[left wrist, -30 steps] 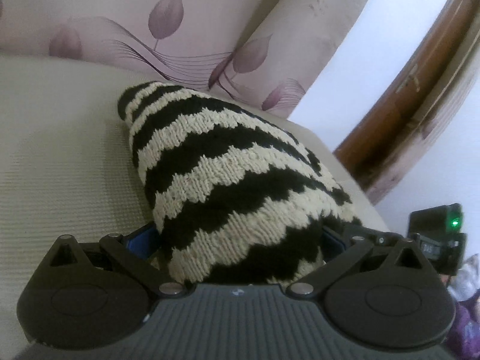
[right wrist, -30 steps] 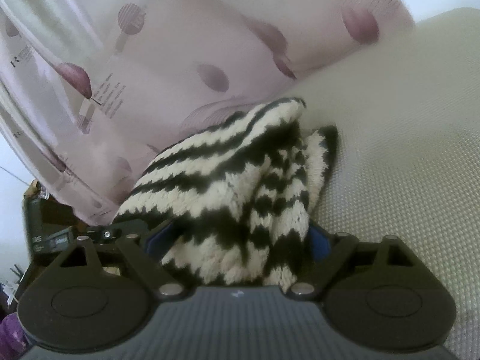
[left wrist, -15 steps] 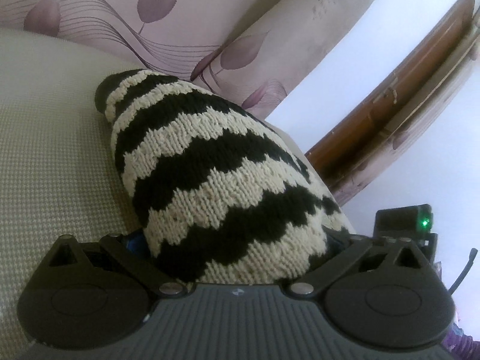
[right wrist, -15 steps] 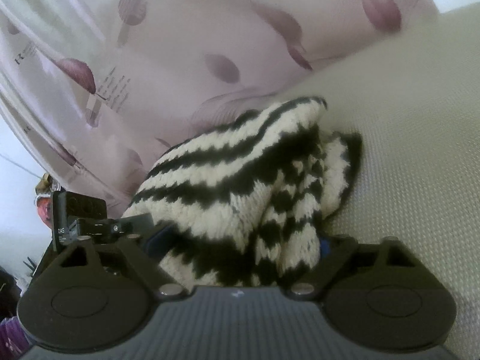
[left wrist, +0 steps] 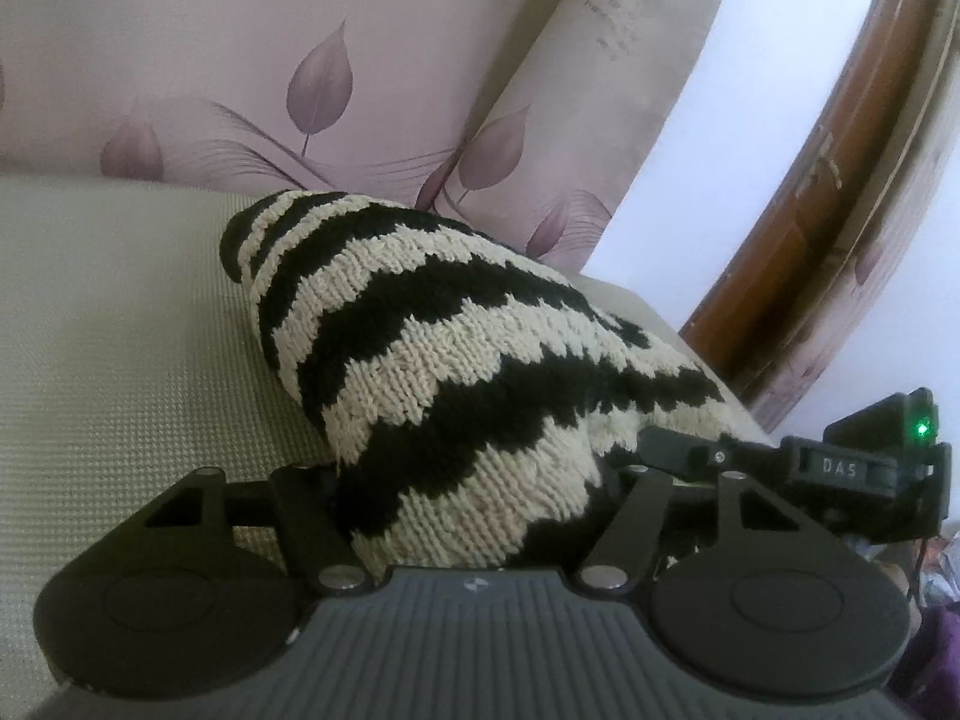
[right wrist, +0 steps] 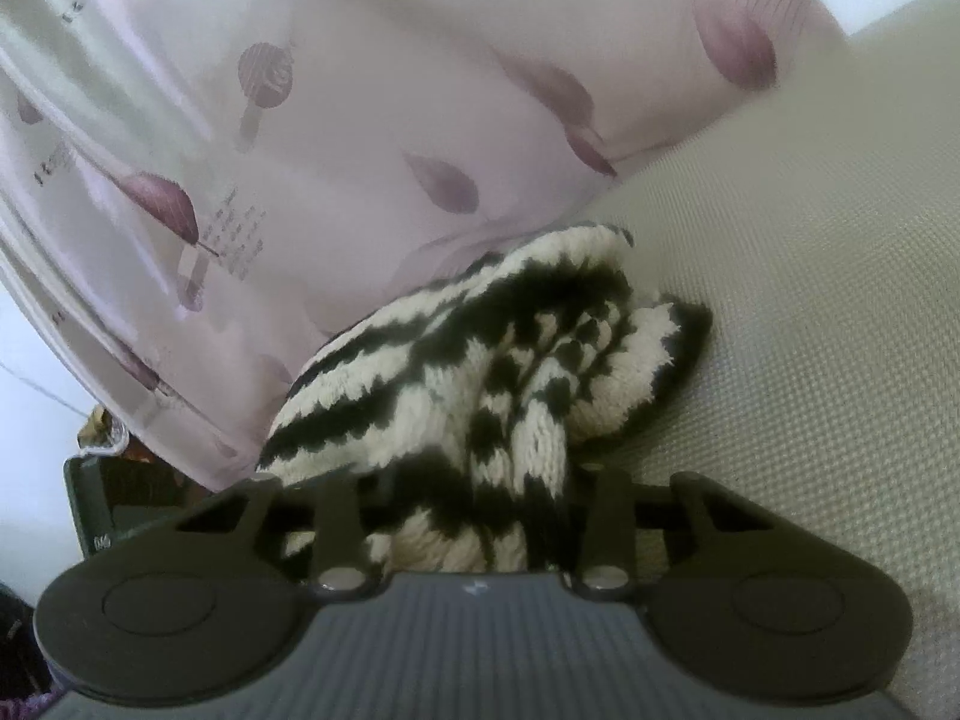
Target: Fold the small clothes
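- Left wrist view: the left tool pinches the striped knit garment, which stretches away over the beige cushion toward the curtain.
- Right wrist view: the right tool pinches the bunched garment, lying on the cushion just beside the curtain.

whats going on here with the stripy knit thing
A person is working on a black-and-cream striped knit garment with a handheld gripper in each hand. The left gripper and the right gripper each have a bunch of the knit between their fingers, side by side. The garment is humped up on a beige textured surface in front of a leaf-print curtain. It is not yet a flat fold.
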Available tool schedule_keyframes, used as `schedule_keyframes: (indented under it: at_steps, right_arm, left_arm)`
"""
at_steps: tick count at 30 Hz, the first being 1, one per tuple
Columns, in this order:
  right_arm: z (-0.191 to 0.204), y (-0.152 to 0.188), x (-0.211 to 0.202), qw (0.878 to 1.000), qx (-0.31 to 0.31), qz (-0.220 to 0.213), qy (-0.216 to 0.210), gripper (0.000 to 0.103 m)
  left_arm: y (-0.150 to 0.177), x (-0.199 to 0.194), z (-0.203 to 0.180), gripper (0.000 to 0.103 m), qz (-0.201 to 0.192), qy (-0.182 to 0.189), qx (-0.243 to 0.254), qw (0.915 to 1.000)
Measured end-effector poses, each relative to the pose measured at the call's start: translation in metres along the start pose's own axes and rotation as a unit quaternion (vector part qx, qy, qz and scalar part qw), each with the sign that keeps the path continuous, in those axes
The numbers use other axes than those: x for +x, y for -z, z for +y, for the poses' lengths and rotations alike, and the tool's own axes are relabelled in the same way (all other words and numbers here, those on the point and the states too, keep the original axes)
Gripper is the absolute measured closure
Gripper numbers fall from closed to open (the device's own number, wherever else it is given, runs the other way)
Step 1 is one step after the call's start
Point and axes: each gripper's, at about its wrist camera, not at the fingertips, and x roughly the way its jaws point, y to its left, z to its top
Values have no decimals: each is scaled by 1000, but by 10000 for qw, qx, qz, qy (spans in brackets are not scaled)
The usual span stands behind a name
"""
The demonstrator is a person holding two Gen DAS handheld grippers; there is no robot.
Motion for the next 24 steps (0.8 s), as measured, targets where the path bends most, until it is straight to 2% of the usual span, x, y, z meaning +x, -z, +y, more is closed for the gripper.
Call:
schedule_keyframes:
  at_steps: [5, 13, 24]
  right_arm:
    - [16, 6, -6, 9999, 39, -60, -115, 65]
    - [59, 25, -14, 9992, 37, -149, -371, 65]
    - [125, 75, -24, 9980, -171, -59, -608, 65]
  left_arm:
    - [-3, -19, 0, 37, -48, -26, 26, 10000]
    - [2, -74, -13, 37, -130, -297, 196, 9993]
    - [28, -158, -29, 37, -230, -753, 400, 9961]
